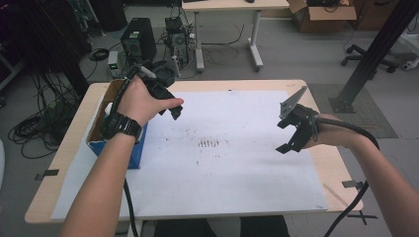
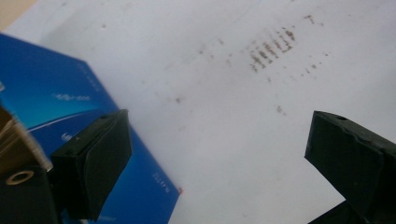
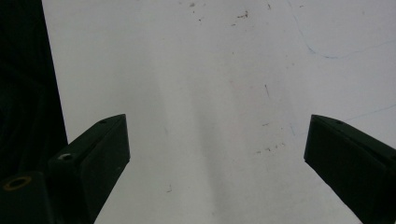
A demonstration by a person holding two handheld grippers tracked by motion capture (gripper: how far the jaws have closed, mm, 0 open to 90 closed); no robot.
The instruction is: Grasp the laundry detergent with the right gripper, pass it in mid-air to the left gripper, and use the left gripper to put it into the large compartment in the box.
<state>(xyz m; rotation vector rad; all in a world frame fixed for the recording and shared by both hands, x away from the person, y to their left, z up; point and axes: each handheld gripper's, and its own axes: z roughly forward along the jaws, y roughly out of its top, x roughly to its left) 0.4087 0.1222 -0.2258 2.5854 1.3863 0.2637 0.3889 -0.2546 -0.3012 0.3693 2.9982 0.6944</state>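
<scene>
Just right of the blue box (image 1: 116,144), left gripper (image 1: 170,106) wide open, holding nothing; right gripper (image 1: 286,134) open too, well apart.

Bare white sheet (image 1: 222,168) between both tongs, passable throughout; blue box (image 1: 129,153) the lone obstacle at its left edge.

A lab or technical workroom is shown. A light wooden worktop (image 1: 326,163) is covered with a stained white sheet (image 1: 237,163), and on the grey floor beyond its far edge computer towers (image 1: 138,39) are set among loose cables (image 1: 34,128). Farther off, a second desk (image 1: 232,6), an open cardboard box (image 1: 321,15), the base of a wheeled office chair (image 1: 368,58) and a black metal frame post (image 1: 375,54) are seen.
</scene>
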